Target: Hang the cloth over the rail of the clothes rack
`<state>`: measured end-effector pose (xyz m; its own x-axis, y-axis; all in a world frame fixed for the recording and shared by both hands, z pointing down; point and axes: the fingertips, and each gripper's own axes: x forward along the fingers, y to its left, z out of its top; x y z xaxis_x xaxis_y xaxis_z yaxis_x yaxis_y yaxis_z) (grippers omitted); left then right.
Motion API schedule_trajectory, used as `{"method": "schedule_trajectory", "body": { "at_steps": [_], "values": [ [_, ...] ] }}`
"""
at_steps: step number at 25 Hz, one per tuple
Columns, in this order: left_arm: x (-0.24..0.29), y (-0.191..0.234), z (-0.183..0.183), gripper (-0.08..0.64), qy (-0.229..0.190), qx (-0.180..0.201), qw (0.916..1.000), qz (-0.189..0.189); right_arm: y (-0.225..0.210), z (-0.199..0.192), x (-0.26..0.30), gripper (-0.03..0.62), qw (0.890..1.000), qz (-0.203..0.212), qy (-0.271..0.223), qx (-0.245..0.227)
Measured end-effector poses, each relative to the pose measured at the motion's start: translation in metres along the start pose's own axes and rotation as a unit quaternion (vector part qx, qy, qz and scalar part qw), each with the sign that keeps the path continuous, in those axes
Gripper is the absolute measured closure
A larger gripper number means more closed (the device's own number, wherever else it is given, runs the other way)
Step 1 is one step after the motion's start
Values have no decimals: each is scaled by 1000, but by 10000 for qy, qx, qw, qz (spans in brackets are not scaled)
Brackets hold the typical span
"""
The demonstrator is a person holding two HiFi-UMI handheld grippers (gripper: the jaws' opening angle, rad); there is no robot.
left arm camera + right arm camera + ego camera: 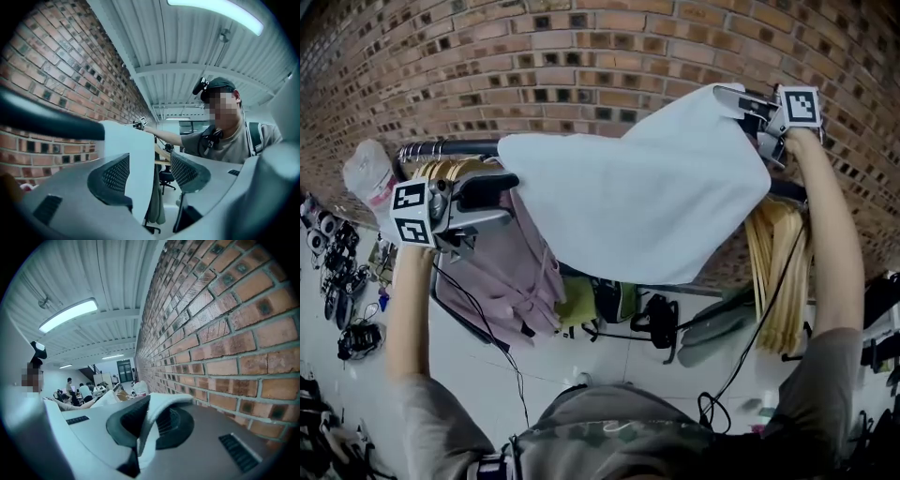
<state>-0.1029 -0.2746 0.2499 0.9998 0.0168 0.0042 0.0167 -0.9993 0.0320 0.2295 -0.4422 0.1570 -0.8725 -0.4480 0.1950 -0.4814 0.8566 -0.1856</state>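
A pale blue cloth (647, 197) is spread in the air in front of the dark rail (441, 147) of the clothes rack. My right gripper (742, 109) is at the upper right, shut on the cloth's top corner; in the right gripper view the fabric (157, 411) is pinched between the jaws of the right gripper (143, 427). My left gripper (502, 199) is at the cloth's left edge, below the rail. In the left gripper view its jaws stand apart, and the cloth (136, 159) hangs between them against the left pad. The left gripper (150, 173) is open. The rail (47, 119) crosses just above it.
A pink garment (511, 272) and golden hangers (450, 169) hang at the rail's left end, and wooden hangers (778, 272) hang at the right. A brick wall (581, 56) stands close behind the rack. A white bag (370, 173) sits at the rack's left end. Gear lies on the floor (347, 309).
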Motion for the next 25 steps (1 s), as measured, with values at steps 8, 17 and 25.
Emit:
{"method": "schedule_trajectory", "body": {
  "at_steps": [8, 17, 25],
  "values": [
    [-6, 35, -43, 275, 16, -305, 9982, 509, -2, 1, 5, 574, 10000, 62, 30, -10],
    [-14, 53, -50, 275, 28, -291, 9975, 650, 0, 0, 7, 574, 10000, 84, 27, 16],
    [3, 56, -35, 296, -361, -114, 9992, 153, -1, -1, 1, 574, 10000, 67, 35, -41]
  ]
}}
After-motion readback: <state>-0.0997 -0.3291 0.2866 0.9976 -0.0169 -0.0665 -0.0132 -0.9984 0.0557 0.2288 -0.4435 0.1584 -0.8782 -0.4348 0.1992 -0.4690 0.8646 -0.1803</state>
